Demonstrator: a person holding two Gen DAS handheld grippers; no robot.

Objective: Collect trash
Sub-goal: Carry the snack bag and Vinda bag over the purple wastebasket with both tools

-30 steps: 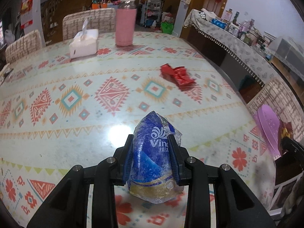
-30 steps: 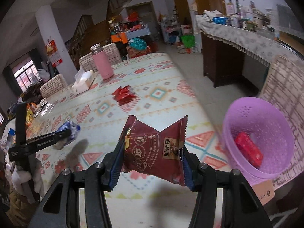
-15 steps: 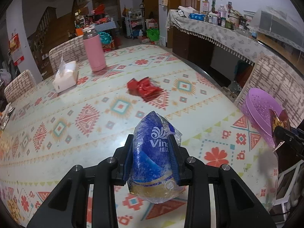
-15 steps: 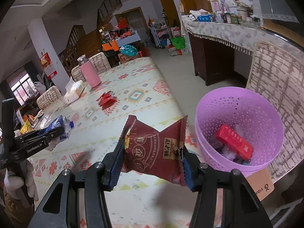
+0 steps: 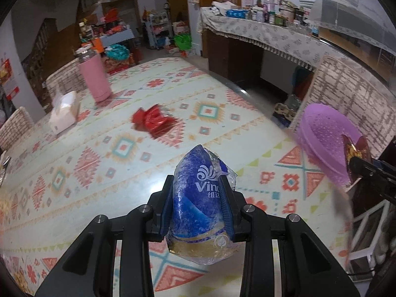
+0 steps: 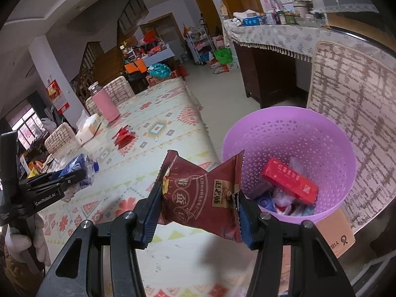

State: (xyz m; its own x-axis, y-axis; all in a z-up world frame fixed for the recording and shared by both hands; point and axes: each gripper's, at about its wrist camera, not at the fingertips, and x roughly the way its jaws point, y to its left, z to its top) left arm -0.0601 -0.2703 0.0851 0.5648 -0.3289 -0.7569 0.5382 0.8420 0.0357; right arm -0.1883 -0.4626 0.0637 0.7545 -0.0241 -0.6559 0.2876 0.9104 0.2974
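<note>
The left gripper (image 5: 196, 203) clamps a crumpled blue plastic wrapper (image 5: 198, 210), the right gripper (image 6: 198, 205) a dark-red foil snack packet (image 6: 201, 193) beside the perforated purple plastic basket (image 6: 321, 133).

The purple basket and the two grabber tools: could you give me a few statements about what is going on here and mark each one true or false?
1. The right gripper is clamped on a dark red snack bag. True.
2. The purple basket has nothing in it. False: a red box and other wrappers lie inside.
3. The left gripper holds a crumpled blue wrapper. True.
4. Every piece of trash is off the table. False: a crumpled red wrapper lies on it.
5. The pink bottle lies on its side. False: it stands upright near the tissue box.
</note>
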